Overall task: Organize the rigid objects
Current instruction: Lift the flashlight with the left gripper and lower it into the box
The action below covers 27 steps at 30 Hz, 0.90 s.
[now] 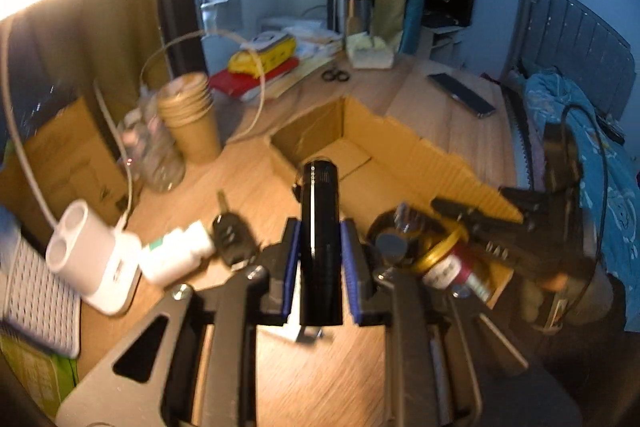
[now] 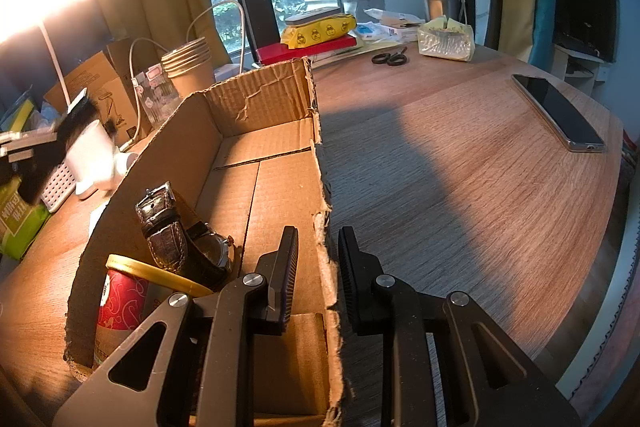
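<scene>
Black and glossy, a cylinder (image 1: 320, 247) stands clamped between the blue pads of the left gripper (image 1: 320, 259) at the centre of the left wrist view, lifted clear of the wooden table (image 1: 320, 367) and in front of the open cardboard box (image 1: 360, 131). At lower left on the table lie a car key (image 1: 230, 235), a white pill bottle (image 1: 176, 255) on its side and a white charger block (image 1: 92, 259). Toward the right of that frame the right gripper (image 1: 500, 239) grips the box's edge.

From the right wrist view, the right gripper (image 2: 318, 259) is pinched narrowly on the box's torn right wall (image 2: 326, 227), one finger inside and one outside. Inside the box (image 2: 248, 107), at lower left, sit a leather-strapped wristwatch (image 2: 180, 235) and a red jar with a gold lid (image 2: 128, 291). A phone (image 2: 560, 115) lies at the upper right on the table (image 2: 460, 167).
</scene>
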Each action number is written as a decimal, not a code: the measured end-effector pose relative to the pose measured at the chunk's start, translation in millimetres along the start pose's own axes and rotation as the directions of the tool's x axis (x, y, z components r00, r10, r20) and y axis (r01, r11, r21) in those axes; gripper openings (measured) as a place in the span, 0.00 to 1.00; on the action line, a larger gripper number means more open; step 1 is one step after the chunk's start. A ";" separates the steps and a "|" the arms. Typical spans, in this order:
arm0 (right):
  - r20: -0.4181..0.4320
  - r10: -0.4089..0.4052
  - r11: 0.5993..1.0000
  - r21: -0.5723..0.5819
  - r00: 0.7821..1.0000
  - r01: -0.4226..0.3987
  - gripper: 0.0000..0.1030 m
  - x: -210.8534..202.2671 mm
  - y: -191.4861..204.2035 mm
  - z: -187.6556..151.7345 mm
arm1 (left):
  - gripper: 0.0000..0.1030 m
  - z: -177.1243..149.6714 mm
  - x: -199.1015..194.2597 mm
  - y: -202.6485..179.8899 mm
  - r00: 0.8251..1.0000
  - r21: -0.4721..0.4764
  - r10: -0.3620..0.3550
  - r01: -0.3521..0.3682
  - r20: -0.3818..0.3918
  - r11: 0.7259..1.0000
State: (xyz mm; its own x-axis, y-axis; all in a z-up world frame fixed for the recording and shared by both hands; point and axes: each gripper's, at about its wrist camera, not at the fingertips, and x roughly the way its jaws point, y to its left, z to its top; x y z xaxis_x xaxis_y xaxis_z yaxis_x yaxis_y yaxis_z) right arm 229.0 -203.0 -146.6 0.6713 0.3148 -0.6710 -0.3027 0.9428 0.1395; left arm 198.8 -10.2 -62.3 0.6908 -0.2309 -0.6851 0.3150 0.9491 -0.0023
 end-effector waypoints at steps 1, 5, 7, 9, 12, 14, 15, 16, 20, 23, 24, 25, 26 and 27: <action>0.000 0.000 1.000 0.000 1.000 0.000 0.22 0.0 0.0 0.0 | 0.20 4.6 -0.9 -2.1 1.000 0.005 -0.002 0.002 0.010 1.000; 0.000 0.000 1.000 0.000 1.000 0.000 0.22 0.0 0.1 -0.1 | 0.20 23.6 -1.1 -8.3 0.999 0.026 -0.005 0.004 0.044 1.000; 0.001 0.002 1.000 0.000 1.000 -0.002 0.22 0.7 0.8 1.3 | 0.20 29.3 0.8 -11.0 0.999 0.034 -0.004 0.002 0.051 0.999; 0.002 0.002 1.000 0.001 1.000 -0.002 0.22 0.7 0.6 2.0 | 0.20 33.0 2.2 -12.1 0.998 0.037 -0.005 0.003 0.057 0.999; 0.001 0.001 1.000 0.001 1.000 -0.001 0.22 0.7 0.6 2.0 | 0.20 36.7 7.2 -13.0 0.998 0.032 -0.015 0.013 0.063 0.999; 0.001 0.001 1.000 0.000 1.000 -0.001 0.22 0.4 0.3 1.6 | 0.20 37.8 12.4 -15.5 0.998 0.036 -0.017 0.015 0.062 0.999; 0.002 0.001 1.000 0.000 1.000 -0.001 0.22 0.3 0.1 1.5 | 0.20 38.3 16.2 -17.2 0.998 0.039 -0.021 0.018 0.059 0.999; 0.002 0.001 1.000 0.001 1.000 -0.001 0.22 0.9 0.8 2.2 | 0.20 37.9 19.1 -18.4 0.998 0.039 -0.025 0.023 0.055 0.999; 0.002 0.001 1.000 0.001 1.000 -0.001 0.22 0.3 0.1 1.4 | 0.20 36.9 33.5 -22.7 0.998 0.039 -0.041 0.040 0.040 0.998; 0.002 0.002 1.000 0.001 1.000 -0.002 0.22 0.1 0.7 2.1 | 0.20 34.8 47.4 -28.0 0.999 0.041 -0.048 0.047 0.022 0.998; 0.002 0.002 1.000 0.001 1.000 -0.002 0.22 0.3 1.0 2.3 | 0.20 33.8 53.3 -29.2 0.998 0.032 -0.058 0.058 0.011 0.998; 0.002 0.002 1.000 0.001 1.000 -0.002 0.22 0.0 0.5 1.9 | 0.20 32.3 58.2 -30.9 0.998 0.030 -0.065 0.065 0.002 0.997; 0.002 0.002 1.000 0.001 1.000 -0.002 0.22 0.0 0.6 1.9 | 0.20 30.7 61.5 -33.0 0.998 0.034 -0.066 0.066 -0.004 0.997; 0.002 0.002 1.000 0.001 1.000 -0.002 0.22 0.1 1.5 3.1 | 0.20 29.0 65.6 -36.0 0.998 0.040 -0.067 0.067 -0.012 0.997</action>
State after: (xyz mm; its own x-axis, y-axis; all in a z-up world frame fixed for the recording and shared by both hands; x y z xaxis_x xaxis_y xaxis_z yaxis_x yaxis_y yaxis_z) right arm 230.7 -201.2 -144.2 0.6722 0.3174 -0.6689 -0.3036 0.9422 0.1419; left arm 251.6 -65.7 -86.0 0.6604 -0.2914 -0.6921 0.3866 0.9220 -0.0194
